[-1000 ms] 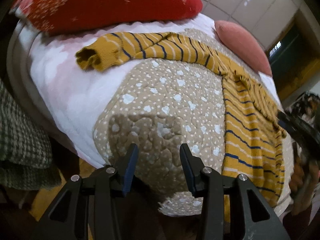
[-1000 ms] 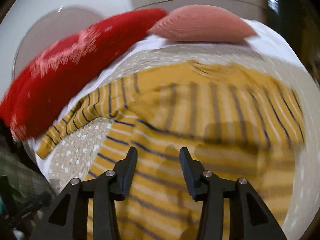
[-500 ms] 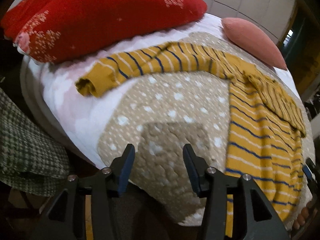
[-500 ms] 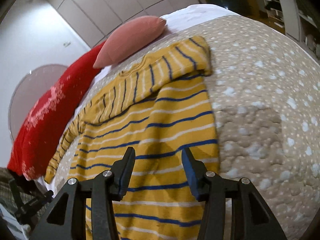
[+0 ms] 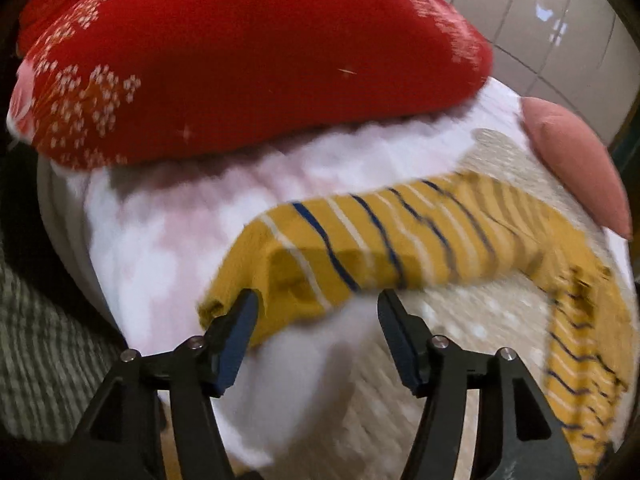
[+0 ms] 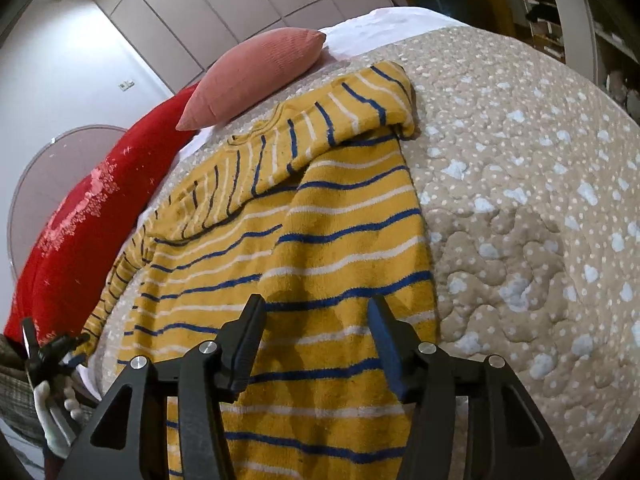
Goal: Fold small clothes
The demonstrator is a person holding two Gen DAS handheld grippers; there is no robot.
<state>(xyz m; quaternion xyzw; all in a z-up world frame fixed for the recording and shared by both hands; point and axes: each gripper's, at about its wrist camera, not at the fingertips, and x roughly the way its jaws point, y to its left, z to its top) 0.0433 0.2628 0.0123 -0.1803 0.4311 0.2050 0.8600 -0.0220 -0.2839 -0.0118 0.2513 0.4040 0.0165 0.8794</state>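
Quilted dotted bedspread [image 6: 520, 200] under knitted striped sweater [image 6: 320, 240]; both grippers gape

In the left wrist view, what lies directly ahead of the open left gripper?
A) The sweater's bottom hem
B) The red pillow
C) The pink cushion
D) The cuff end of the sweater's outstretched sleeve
D. The left gripper has its jaws apart, with the cuff end of the striped sweater sleeve just in front of them; the red pillow and pink cushion lie farther back on the bed.
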